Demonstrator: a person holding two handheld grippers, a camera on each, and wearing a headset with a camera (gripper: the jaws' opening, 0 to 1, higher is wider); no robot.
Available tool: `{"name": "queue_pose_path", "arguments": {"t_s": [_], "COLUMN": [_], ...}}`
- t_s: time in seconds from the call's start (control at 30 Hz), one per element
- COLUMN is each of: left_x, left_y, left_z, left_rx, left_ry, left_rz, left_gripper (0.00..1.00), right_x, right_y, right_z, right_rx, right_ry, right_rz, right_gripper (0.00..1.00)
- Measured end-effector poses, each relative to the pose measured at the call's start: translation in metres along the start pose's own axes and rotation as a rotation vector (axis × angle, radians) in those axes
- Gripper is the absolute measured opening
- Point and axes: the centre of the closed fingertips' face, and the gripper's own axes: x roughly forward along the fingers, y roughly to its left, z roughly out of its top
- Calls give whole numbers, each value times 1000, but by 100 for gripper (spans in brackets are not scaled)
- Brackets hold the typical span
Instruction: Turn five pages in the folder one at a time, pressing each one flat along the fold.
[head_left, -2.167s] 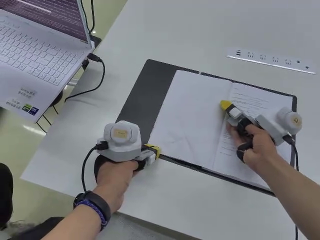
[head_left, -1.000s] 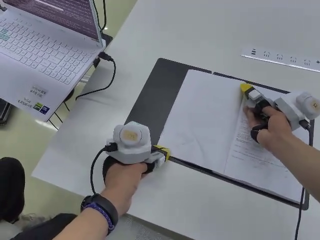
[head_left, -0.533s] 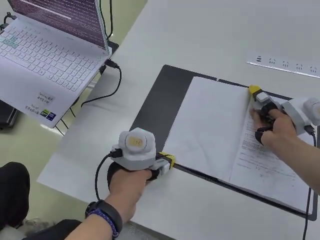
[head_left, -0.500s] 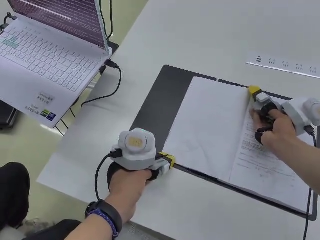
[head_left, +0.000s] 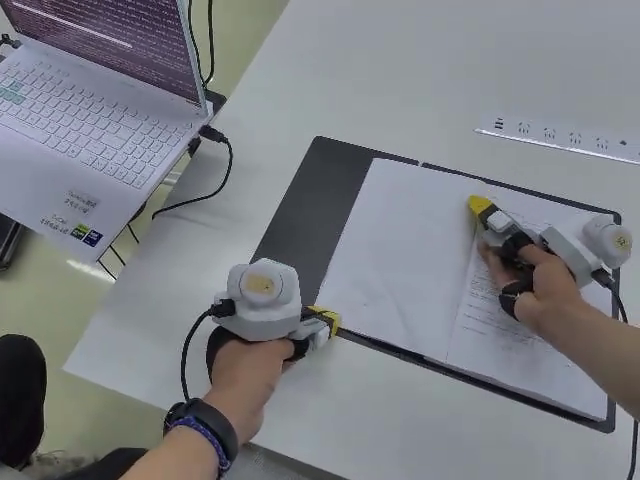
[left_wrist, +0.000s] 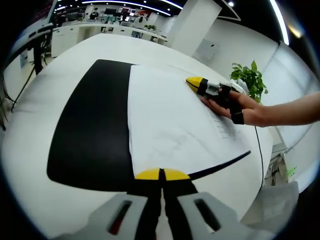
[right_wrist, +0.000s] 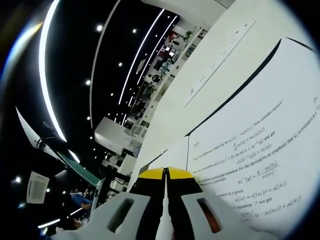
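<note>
Head view: my left gripper (head_left: 322, 321) sits at the near edge of the folder (head_left: 305, 205), and my right gripper (head_left: 480, 206) is on the fold.

Left gripper view: jaws pressed together, tips meeting the black cover (left_wrist: 85, 130).

Right gripper view: jaws together, with the printed page (right_wrist: 260, 165) just ahead. I can't see whether they touch the paper.

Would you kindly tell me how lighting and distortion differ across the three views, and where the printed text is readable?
Head view: soft even light, the printed page too small to read. Left gripper view: fisheye bows the folder. Right gripper view: rolled, dark ceiling with bright streaks, print legible.
</note>
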Motion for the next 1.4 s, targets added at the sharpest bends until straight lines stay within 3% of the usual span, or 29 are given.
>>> {"name": "queue_pose_path", "arguments": {"t_s": [0.2,0.3,0.5,1.07,1.4], "left_x": [0,0,0,0,0], "left_y": [-1,0,0,0,-1], "left_z": [0,0,0,-1,-1], "left_rx": [1,4,-1,34,53], "left_ry": [-3,-3,-14,-9,0], "left_rz": [5,6,2,21,23], "left_gripper": [0,0,0,0,0], "right_x": [-5,-19,-31,-49,-55], "right_y": [1,26,44,56,54], "right_z": [-7,-18,-26,-41,-48], "right_rx": [6,4,7,-6,-8], "right_ry": [1,3,4,24,46], "right_rz": [8,13,21,19,15], "right_gripper": [0,0,0,0,0]}}
